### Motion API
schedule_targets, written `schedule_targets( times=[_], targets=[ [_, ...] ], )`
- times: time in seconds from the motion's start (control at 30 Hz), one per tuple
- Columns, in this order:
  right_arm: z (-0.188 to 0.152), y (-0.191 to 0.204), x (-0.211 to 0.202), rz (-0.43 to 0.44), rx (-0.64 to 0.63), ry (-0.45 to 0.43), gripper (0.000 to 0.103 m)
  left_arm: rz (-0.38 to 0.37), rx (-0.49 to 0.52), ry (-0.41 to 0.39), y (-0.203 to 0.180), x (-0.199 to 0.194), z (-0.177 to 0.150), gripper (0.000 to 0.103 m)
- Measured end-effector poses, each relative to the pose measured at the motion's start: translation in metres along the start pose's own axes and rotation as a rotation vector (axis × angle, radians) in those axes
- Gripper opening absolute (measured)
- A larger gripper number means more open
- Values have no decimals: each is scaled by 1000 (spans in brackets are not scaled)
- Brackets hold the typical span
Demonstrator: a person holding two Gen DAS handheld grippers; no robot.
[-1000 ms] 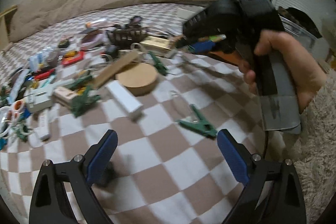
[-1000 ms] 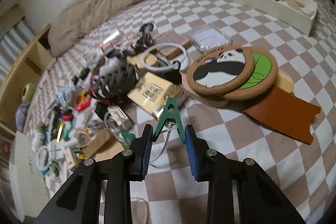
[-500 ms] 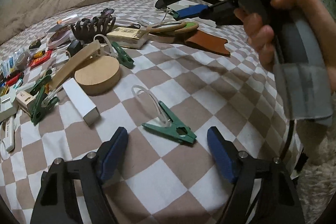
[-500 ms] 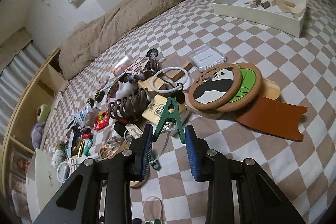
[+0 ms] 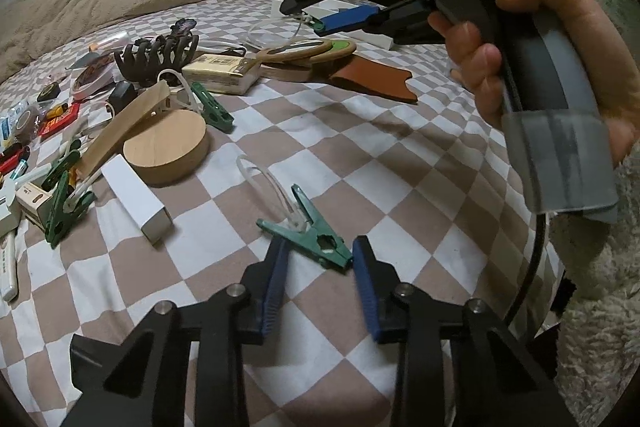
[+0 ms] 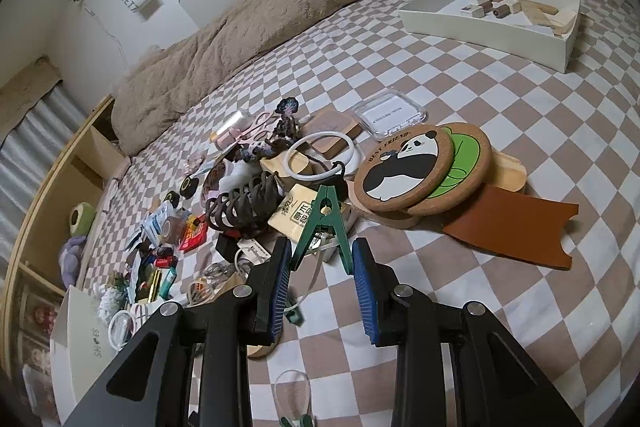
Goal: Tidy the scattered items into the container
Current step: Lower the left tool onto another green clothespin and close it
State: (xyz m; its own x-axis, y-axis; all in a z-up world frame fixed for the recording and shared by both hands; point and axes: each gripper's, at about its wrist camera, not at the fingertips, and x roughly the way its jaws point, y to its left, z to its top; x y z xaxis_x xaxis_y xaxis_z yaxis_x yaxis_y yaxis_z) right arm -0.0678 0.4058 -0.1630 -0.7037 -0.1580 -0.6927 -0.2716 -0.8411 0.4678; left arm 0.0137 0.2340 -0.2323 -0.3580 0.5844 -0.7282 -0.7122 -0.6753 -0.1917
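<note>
A green plastic clothes peg with a clear loop [image 5: 305, 227] lies flat on the brown-and-white checkered bed cover [image 5: 400, 163], its tail end between the 2 blue pads of the left gripper [image 5: 320, 259]. The pads stand narrowly apart on either side of the peg; whether they already touch it cannot be told. A second green plastic clothes peg [image 6: 323, 223] is clamped by its 2 handle ends between the blue pads of the right gripper [image 6: 321, 267], tip pointing away from the camera, held above the cover. The white rectangular tray container [image 6: 492, 27] sits far off near the upper right of the right wrist view, with small wooden blocks [image 6: 486, 6] inside. Just beyond the held peg lie a round cork coaster with a panda print [image 6: 404, 167], overlapping a green-printed cork coaster [image 6: 468, 163], and a brown leather piece [image 6: 516, 227]. A dark claw hair clip [image 6: 244, 203] rests to the left among mixed clutter.
</note>
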Motion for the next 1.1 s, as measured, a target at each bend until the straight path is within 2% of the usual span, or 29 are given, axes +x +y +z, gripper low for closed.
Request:
schedule_targets(
  times=[0.07, 0.13, 0.17, 0.2, 0.33, 0.5, 0.87, 0.9, 1.03, 1.1],
  targets=[
    [0, 1, 0, 2, -1, 1, 31, 21, -9, -5, 2, 1, 1, 39],
    [0, 1, 1, 4, -2, 3, 31, 52, -27, -18, 6, 1, 2, 83],
    [0, 1, 1, 4, -3, 4, 31, 56, -41, -24, 10, 0, 3, 88],
    [0, 1, 2, 4, -2, 5, 31, 48, -58, -24, 14, 0, 3, 89],
    [-1, 0, 2, 9, 3, 9, 31, 21, -72, -20, 19, 4, 7, 89],
    [-1, 0, -1, 19, 8, 6, 31, -26, -10, -3, 9, 9, 11, 88],
    [1, -3, -5, 36, 25, -2, 31, -17, 43, 25, 3, 21, 15, 87],
    [1, -3, -5, 37, 26, -3, 31, -18, 44, 23, 4, 20, 14, 86],
    [1, -4, -5, 37, 28, -4, 31, -7, 62, 17, 0, 18, 14, 67],
    [2, -4, -5, 37, 28, -4, 31, 8, 71, 16, -2, 19, 13, 62]
  ],
)
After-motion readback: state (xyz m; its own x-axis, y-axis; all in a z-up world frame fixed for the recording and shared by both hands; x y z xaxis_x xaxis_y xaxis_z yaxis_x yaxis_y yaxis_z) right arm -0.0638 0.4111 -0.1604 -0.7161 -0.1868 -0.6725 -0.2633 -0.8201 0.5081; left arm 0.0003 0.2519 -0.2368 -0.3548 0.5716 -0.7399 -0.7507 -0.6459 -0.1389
